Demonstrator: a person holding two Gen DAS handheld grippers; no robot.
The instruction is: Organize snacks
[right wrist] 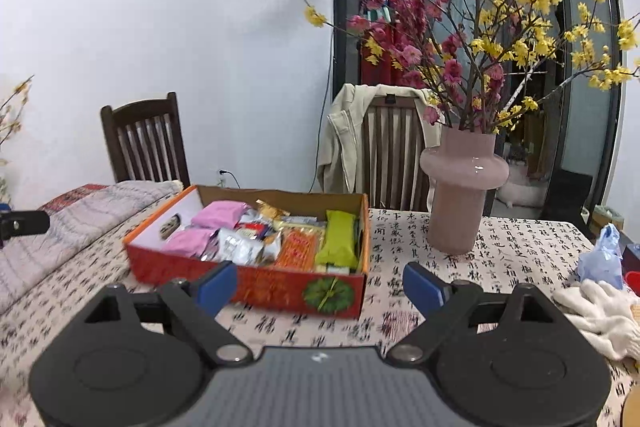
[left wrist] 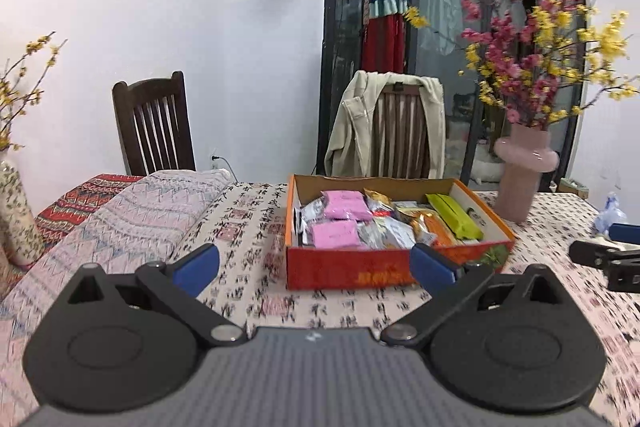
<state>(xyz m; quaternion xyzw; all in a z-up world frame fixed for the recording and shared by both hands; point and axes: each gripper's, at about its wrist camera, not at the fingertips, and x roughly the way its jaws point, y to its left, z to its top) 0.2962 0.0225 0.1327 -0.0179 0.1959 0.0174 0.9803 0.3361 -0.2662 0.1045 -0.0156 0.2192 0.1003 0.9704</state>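
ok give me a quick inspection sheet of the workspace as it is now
surface: table under a pink calligraphy-print cloth, folded patterned blankets at its left end
job's things: orange cardboard box holding wrapped snacks, among them pink packets and a green packet
clutter: pink glass vase of red and yellow blossom branches, white knit gloves, blue plastic bag
grippers: left claw and right claw both open, empty, short of the box
cables: a plugged-in cable at the wall socket
surroundings: two dark wooden chairs, one draped with a beige jacket
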